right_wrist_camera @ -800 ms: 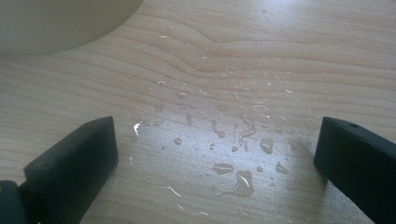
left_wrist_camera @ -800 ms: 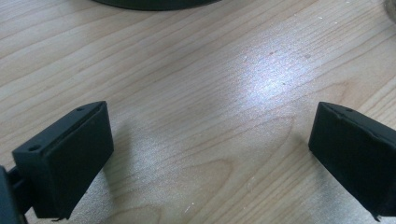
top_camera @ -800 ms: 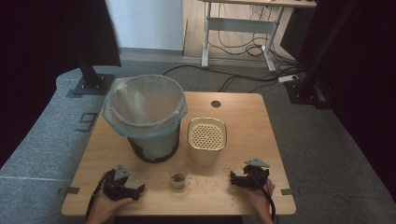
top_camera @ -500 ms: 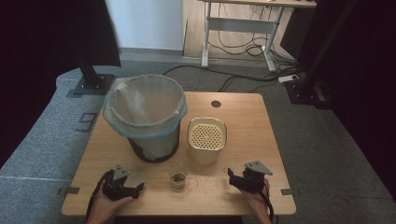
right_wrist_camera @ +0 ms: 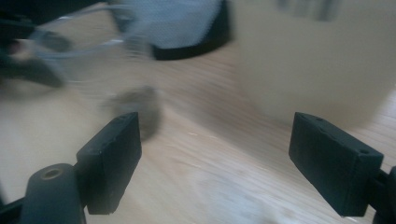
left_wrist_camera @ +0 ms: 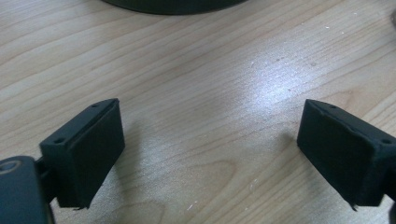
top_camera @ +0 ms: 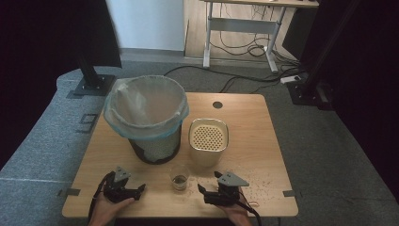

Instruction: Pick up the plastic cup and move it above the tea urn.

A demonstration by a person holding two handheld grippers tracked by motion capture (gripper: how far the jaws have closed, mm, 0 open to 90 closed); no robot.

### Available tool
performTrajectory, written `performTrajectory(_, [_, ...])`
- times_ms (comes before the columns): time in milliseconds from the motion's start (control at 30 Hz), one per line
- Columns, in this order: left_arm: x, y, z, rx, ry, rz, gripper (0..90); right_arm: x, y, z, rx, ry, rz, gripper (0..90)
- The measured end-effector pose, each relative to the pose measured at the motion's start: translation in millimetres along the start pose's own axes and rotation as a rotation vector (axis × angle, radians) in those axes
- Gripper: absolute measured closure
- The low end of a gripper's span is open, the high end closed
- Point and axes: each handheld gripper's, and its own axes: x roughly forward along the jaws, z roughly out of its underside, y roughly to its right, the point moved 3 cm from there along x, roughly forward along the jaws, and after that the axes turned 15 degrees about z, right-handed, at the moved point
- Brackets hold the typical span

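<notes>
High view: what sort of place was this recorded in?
Probably an office or lab set up for recording: a wooden desk on grey carpet, dark curtains at the sides, and another desk's frame with loose cables behind.

Right gripper: two black jaws stand wide apart, nothing between them.
Small clear glass cup: blurred, dark contents low inside — beyond the left jaw.
Cream plastic container: upper right, blurred.
Light wooden tabletop: bare between the jaws.
</notes>
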Motion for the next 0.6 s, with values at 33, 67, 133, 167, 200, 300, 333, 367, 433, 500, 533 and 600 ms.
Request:
performTrajectory(33, [-0.1,-0.1,0.0,-0.001,0.000,0.001,8.0,0.5,-3.1,0.0,-0.004,0.000,-0.012,16.2])
performTrajectory(67, [-0.1,-0.1,0.0,-0.001,0.000,0.001,8.0,1.1,-6.1,-0.1,-0.005,0.002,-0.025,15.9])
performTrajectory(133, [0.0,-0.1,0.0,-0.001,0.000,0.000,8.0,3.9,-14.8,0.1,-0.005,-0.007,-0.057,15.3])
performTrajectory(167, [0.0,-0.1,0.0,-0.001,0.000,0.000,8.0,4.9,-17.2,0.0,-0.008,-0.008,-0.067,14.9])
performTrajectory(200, [0.0,0.0,0.0,0.000,-0.001,0.000,7.9,6.0,-20.5,-0.5,-0.012,-0.010,-0.078,14.8])
performTrajectory(300, [0.0,0.0,0.0,0.000,-0.001,0.000,7.9,12.2,-29.6,-2.9,-0.028,-0.010,-0.103,13.9])
performTrajectory(333, [0.0,0.0,0.0,0.000,-0.001,0.000,7.9,15.7,-32.9,-4.0,-0.031,-0.011,-0.113,13.5])
performTrajectory(367, [0.1,0.0,0.0,0.000,0.000,0.000,7.9,19.5,-36.5,-5.3,-0.038,-0.013,-0.118,13.3])
performTrajectory(433, [0.0,0.0,0.0,0.000,0.000,0.000,8.0,29.0,-42.8,-9.1,-0.041,-0.021,-0.112,13.3])
performTrajectory(500, [0.0,-0.1,0.0,0.000,-0.001,0.000,8.0,34.6,-45.3,-11.1,-0.039,-0.024,-0.114,13.1])
performTrajectory(533, [0.0,-0.1,0.0,0.000,0.000,0.000,8.0,46.8,-51.7,-15.3,-0.039,-0.032,-0.124,14.3])
performTrajectory(600, [0.0,-0.1,0.0,0.000,-0.001,0.000,8.0,54.5,-56.8,-17.9,-0.043,-0.024,-0.136,18.0])
